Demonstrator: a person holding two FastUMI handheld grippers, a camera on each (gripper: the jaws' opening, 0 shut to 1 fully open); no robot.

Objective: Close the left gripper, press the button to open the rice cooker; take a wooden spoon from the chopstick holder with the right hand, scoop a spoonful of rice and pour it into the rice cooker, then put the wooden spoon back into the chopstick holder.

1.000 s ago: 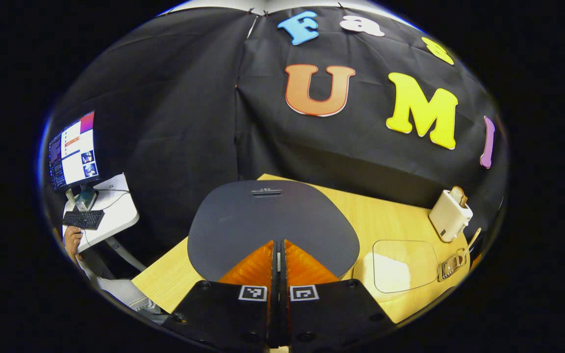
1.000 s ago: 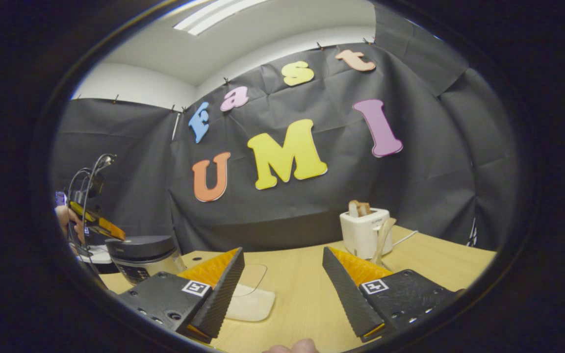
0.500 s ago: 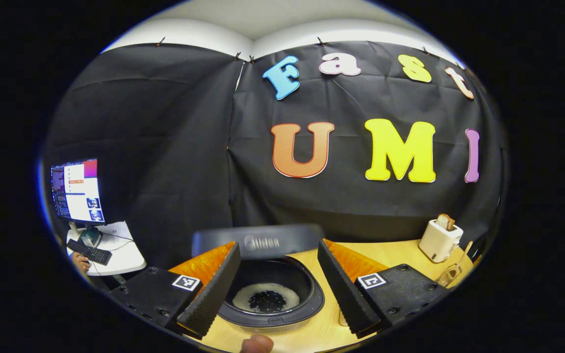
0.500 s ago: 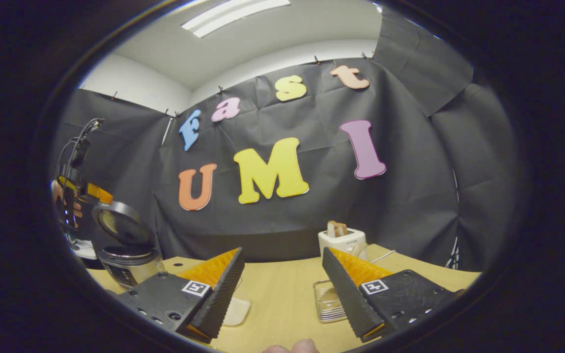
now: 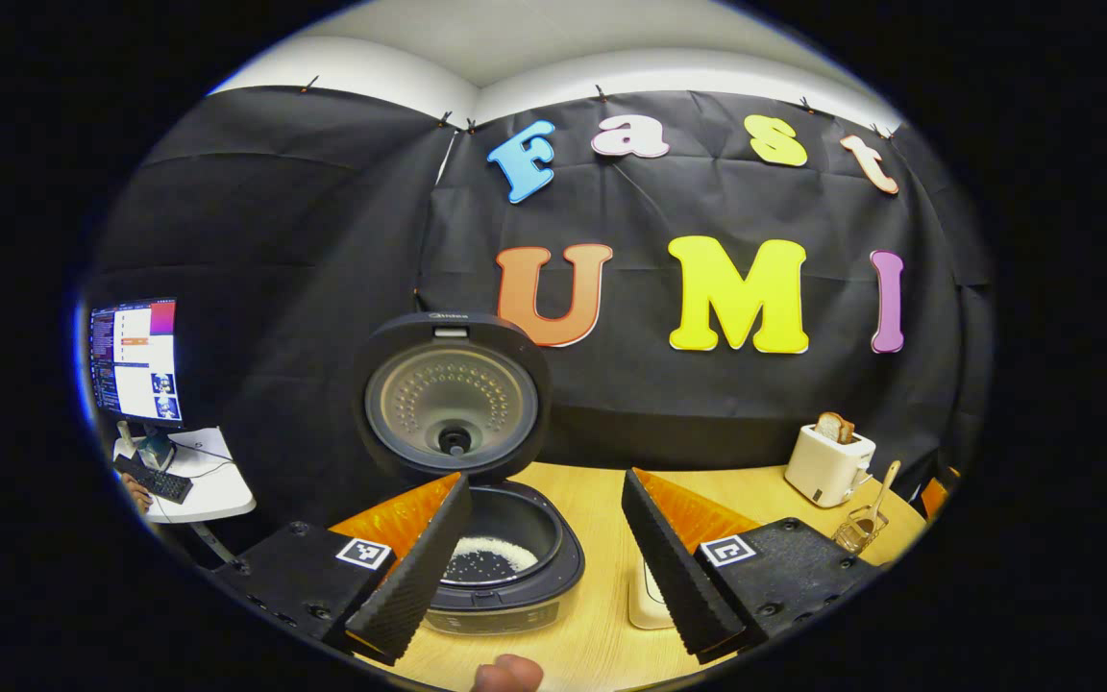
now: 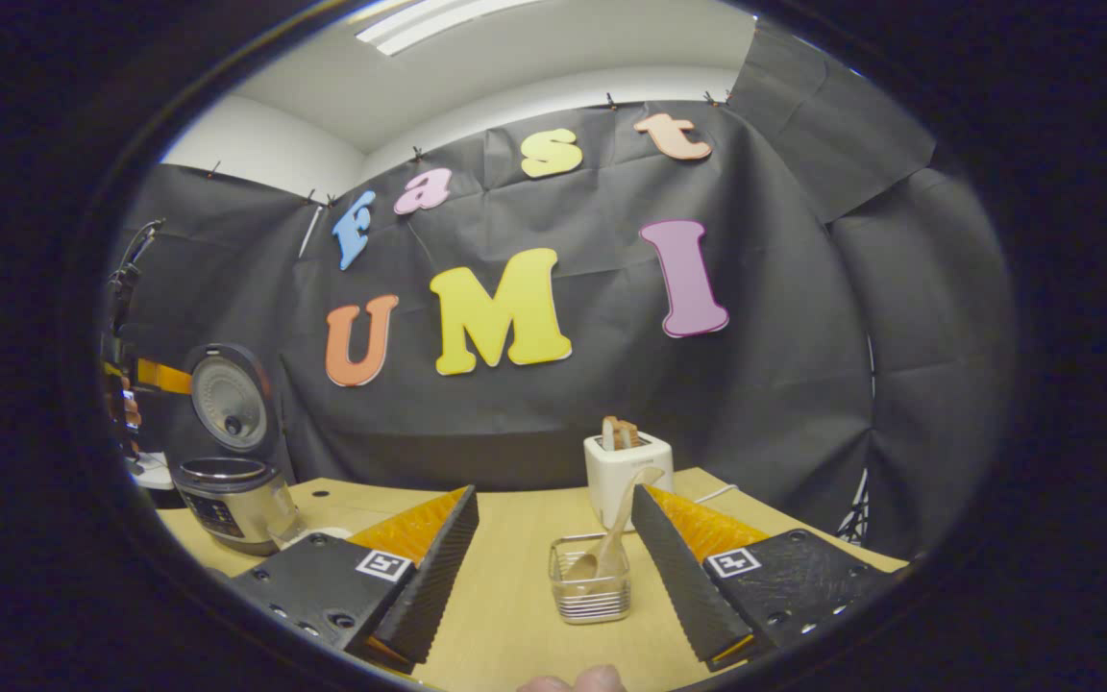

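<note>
Both grippers level above the table [image 6: 515, 615], fingers apart: left gripper [image 5: 546, 557], right gripper [image 6: 553, 577].

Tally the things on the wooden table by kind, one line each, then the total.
Rice cooker: 1
Toaster: 1
Chopstick holder: 1
Wooden spoon: 1
Rice container: 1
Total: 5

I work in a staged recording booth, not a real kitchen: black cloth [image 6: 784, 365] walls off a wooden surface [image 6: 515, 538]. A rice cooker [image 5: 496, 538] and toaster [image 6: 627, 463] stand there, with a monitor [image 5: 134, 360] on a side desk.
</note>
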